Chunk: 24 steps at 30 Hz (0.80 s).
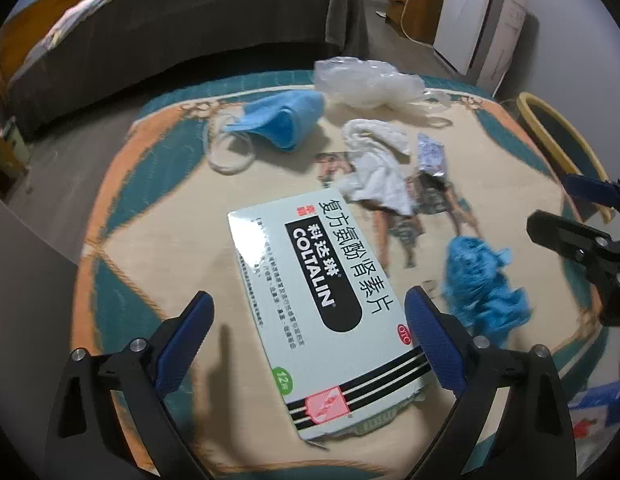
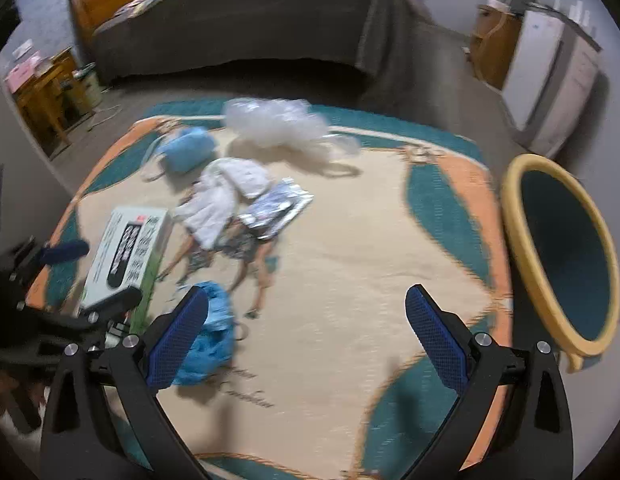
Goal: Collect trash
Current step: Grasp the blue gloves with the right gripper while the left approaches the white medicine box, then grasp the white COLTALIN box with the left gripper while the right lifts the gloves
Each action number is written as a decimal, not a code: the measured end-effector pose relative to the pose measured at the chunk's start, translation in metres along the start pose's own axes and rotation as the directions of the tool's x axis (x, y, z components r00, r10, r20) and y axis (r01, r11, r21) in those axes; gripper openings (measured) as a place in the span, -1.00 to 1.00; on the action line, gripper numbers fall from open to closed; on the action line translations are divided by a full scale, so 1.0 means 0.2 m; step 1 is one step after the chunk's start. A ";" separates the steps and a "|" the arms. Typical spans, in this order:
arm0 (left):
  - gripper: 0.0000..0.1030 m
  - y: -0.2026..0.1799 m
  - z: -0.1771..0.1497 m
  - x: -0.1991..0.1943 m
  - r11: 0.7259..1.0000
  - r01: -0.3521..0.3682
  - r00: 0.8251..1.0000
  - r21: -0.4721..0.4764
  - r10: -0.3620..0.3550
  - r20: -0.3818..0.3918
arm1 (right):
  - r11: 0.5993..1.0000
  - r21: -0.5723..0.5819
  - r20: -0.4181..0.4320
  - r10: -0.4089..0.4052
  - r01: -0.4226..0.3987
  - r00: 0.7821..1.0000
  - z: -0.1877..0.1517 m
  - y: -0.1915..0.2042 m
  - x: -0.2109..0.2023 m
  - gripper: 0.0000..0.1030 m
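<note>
A pale green COLTALIN medicine box lies flat on the rug, and my left gripper is open around it, one finger on each side without touching. A crumpled blue plastic piece lies just right of it. My right gripper is open over bare rug with nothing in it; the blue plastic sits against its left finger. Farther back lie a white tissue, a foil wrapper, a blue face mask and a clear plastic bag. The box and left gripper show at the left.
A yellow-rimmed bin stands at the rug's right edge. The patterned rug lies on a grey floor. A bed with a dark cover runs along the back, and a white cabinet stands at the far right.
</note>
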<state>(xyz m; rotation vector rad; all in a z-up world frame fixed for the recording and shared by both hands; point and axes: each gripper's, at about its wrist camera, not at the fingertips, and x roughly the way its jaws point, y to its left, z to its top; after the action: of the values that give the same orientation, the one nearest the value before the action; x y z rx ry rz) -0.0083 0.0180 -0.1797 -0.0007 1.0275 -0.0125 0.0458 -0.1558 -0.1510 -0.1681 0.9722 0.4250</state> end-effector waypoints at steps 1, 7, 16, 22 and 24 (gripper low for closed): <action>0.85 0.02 0.00 0.00 1.000 -0.005 1.000 0.008 0.005 0.001 | 1.000 -0.009 -0.004 0.016 -0.016 1.000 0.00 0.02 0.01 0.88; 0.67 0.08 -0.01 -0.01 0.999 0.031 1.000 -0.032 -0.031 0.002 | 0.992 -0.077 -0.037 0.093 -0.096 0.995 -0.03 0.17 0.05 0.67; 0.64 0.06 0.01 0.08 0.999 0.025 1.000 -0.047 -0.026 -0.003 | 0.990 -0.036 -0.082 0.133 -0.137 0.988 -0.09 0.17 0.17 0.07; 0.61 0.05 0.01 0.09 0.999 0.001 1.000 -0.047 0.000 0.019 | 0.995 -0.010 -0.023 0.100 -0.100 0.995 -0.08 0.12 0.17 0.03; 0.60 0.03 0.00 0.09 0.999 -0.020 0.999 -0.037 0.021 0.026 | 0.995 -0.002 -0.020 0.101 -0.101 0.995 -0.08 0.13 0.19 0.22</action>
<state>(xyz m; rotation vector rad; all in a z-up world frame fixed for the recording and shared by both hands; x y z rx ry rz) 0.0006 0.0248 -0.1945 -0.0237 1.0015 0.0251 0.0415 -0.1272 -0.1899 -0.1265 1.0023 0.5188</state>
